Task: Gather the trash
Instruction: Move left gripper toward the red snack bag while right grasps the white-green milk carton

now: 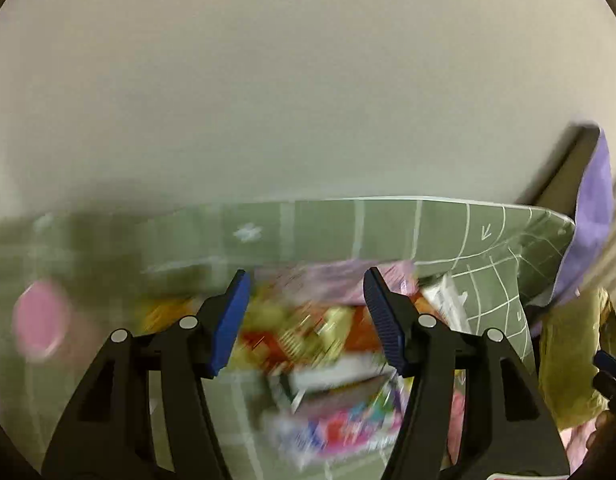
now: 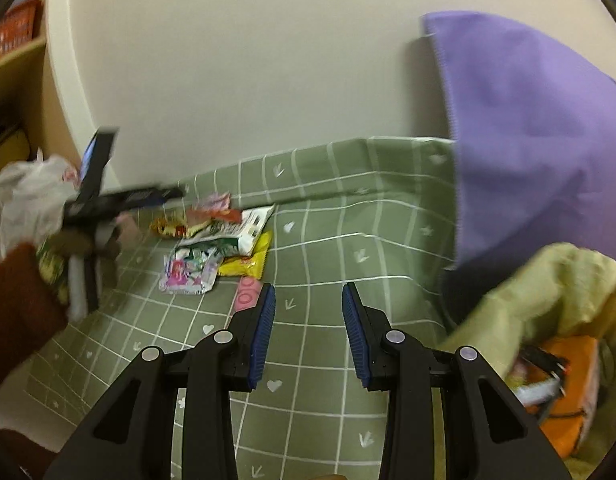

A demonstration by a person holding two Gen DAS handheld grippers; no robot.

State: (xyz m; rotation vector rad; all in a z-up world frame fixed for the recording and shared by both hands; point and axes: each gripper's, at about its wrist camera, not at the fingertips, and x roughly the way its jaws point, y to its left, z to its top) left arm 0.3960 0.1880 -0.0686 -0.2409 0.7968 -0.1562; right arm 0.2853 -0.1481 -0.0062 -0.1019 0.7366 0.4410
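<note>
Facing a plain pale wall (image 2: 247, 80), I work over a green checked cloth (image 2: 328, 248). Snack wrappers (image 2: 215, 248) lie heaped near its far edge. My left gripper (image 1: 305, 316) and right gripper (image 2: 308, 332) both gape, empty. An orange container (image 2: 568, 420) holds packets, blurred.

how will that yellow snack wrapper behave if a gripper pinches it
The yellow wrapper looks thin, flat and crinkled, so probably light and floppy. Its shiny film may slip between pads. It lies partly under the white wrapper, which might drag along.

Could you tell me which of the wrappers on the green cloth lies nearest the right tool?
The pink wrapper, just beside the right tool's left finger; the yellow wrapper and the others lie farther back.
</note>
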